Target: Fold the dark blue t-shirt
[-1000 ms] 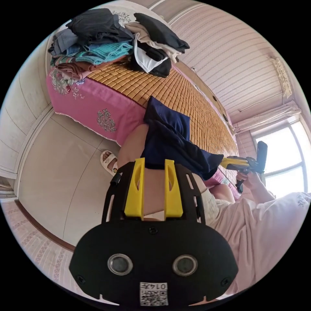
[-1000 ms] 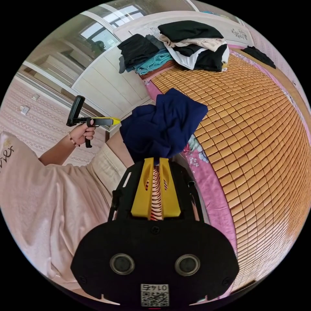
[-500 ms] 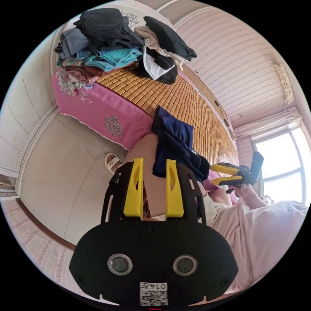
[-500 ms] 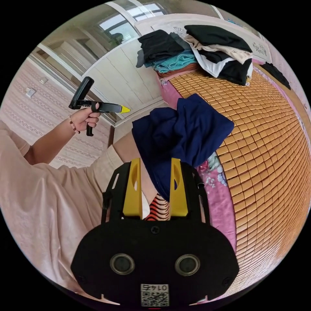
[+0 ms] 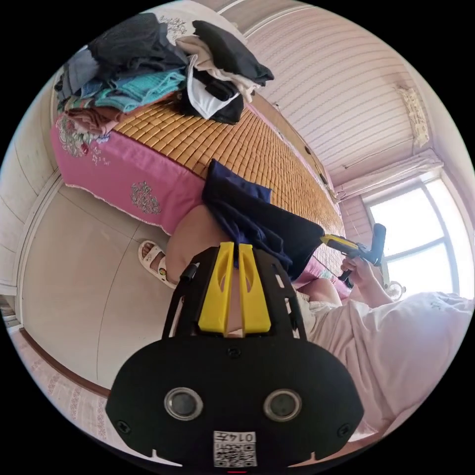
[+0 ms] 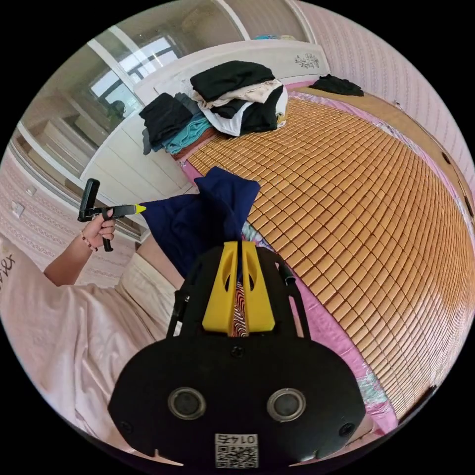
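We have both tools clamped on the dark blue t-shirt (image 6: 208, 217): the left tool (image 5: 234, 252) and the right tool (image 6: 238, 250) each pinch a bunched edge. The t-shirt hangs crumpled over our lap, just beside the bed (image 6: 356, 208). We judge this the opening step; next we should spread it flat on the bed.
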Tool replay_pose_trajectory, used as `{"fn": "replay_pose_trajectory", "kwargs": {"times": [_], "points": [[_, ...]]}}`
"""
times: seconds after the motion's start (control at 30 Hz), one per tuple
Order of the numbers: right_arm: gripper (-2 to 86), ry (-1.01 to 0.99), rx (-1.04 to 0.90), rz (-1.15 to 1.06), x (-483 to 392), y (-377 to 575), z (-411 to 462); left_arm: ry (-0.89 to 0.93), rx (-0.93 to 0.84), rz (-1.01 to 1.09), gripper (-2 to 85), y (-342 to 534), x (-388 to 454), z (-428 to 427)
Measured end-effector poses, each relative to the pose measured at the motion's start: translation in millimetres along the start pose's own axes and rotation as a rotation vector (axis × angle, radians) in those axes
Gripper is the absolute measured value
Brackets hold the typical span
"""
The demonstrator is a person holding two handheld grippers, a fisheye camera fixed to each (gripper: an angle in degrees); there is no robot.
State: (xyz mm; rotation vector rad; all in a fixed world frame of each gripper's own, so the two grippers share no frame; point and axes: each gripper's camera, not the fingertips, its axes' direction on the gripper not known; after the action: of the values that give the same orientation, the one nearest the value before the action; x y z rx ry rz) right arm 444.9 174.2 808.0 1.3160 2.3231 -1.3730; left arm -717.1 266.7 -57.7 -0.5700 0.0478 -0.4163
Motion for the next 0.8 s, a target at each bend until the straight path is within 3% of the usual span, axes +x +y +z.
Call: {"fn": "replay_pose_trajectory", "kwargs": {"times": [0.17,0.33,0.57,0.8], "points": [[0.5,-0.110,0.301,0.233,70,83,-102,0.064,0.169,0.187,-0.9,-7,53,-44],[0.4,-0.103,0.585,0.311,97,166,-193,0.205,0.352,0.330,-1.0,-12,106,-90],[0.4,0.040,0.999,0.185,73,282,-338,0.402,0.599,0.568,-1.0,-10,194,-150],[0.3,0.291,1.146,0.032,23,342,-432,0.413,0.677,0.731,-1.0,-13,270,-178]]}}
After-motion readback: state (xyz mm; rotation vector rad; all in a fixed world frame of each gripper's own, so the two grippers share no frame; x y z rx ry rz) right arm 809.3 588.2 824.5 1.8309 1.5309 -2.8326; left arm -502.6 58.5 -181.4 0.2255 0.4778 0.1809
